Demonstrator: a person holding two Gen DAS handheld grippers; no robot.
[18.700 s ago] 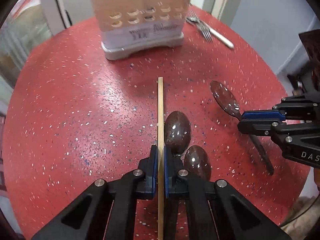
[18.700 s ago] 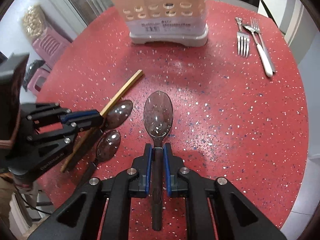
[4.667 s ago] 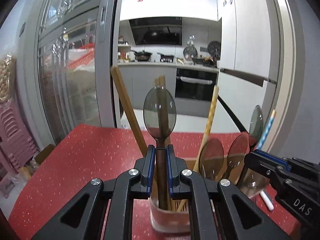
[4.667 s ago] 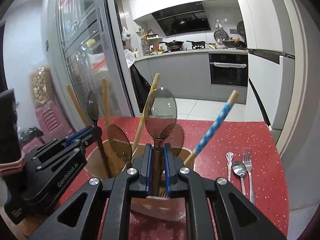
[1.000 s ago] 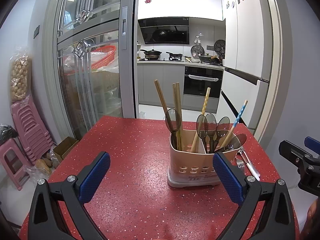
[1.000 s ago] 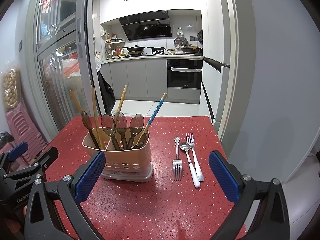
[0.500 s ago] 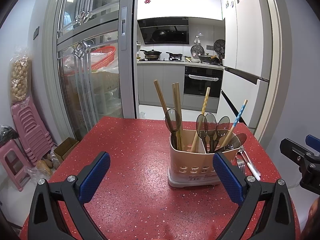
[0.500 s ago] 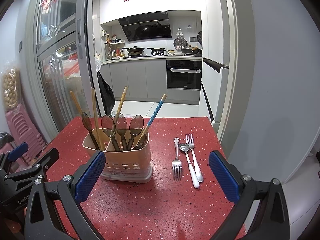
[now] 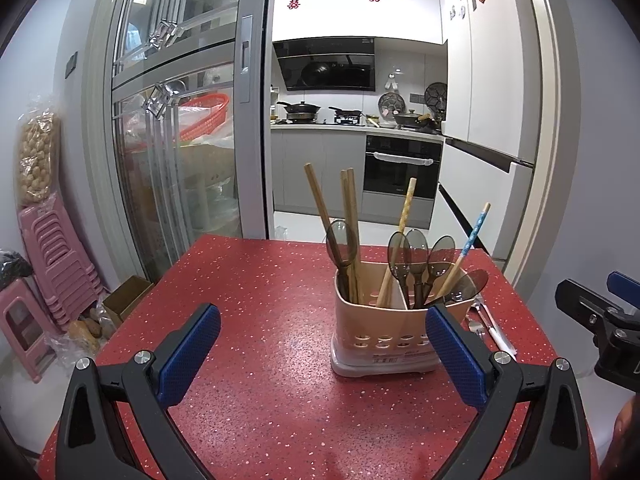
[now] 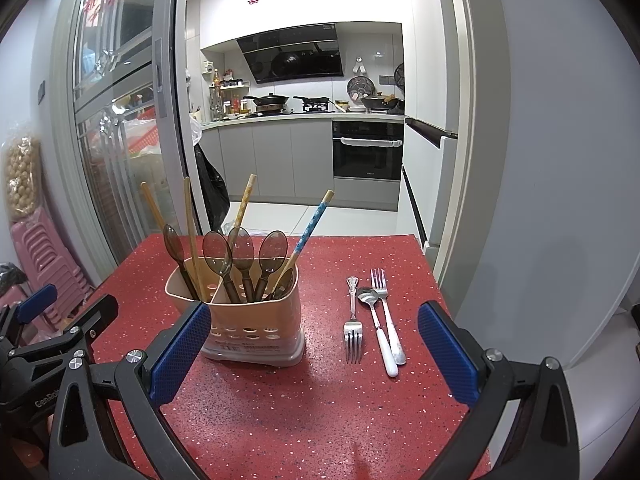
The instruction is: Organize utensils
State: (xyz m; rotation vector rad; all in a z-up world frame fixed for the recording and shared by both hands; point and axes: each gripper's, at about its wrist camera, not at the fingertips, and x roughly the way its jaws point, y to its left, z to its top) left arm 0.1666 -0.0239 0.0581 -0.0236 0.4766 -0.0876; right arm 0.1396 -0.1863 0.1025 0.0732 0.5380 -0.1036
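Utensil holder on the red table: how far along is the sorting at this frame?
Mostly done. The utensil holder holds the brown spoons and chopsticks, standing upright. Nothing is in hand: left gripper and right gripper are both open and empty. Left over: two forks and a white-handled spoon lying on the table beside it.

Setting was a home, at a red speckled table [image 10: 320,420] just outside a kitchen. Far through the open sliding door [image 9: 256,100]: range hood [image 10: 292,56], pans on a hob [image 10: 296,104], built-in oven [image 10: 368,152], grey cabinets [image 10: 276,160]. Fridge [image 9: 492,120] with magnets stood far right. Stacked pink stools [image 9: 52,264] sat at left by a glass-fronted cupboard [image 9: 160,120].
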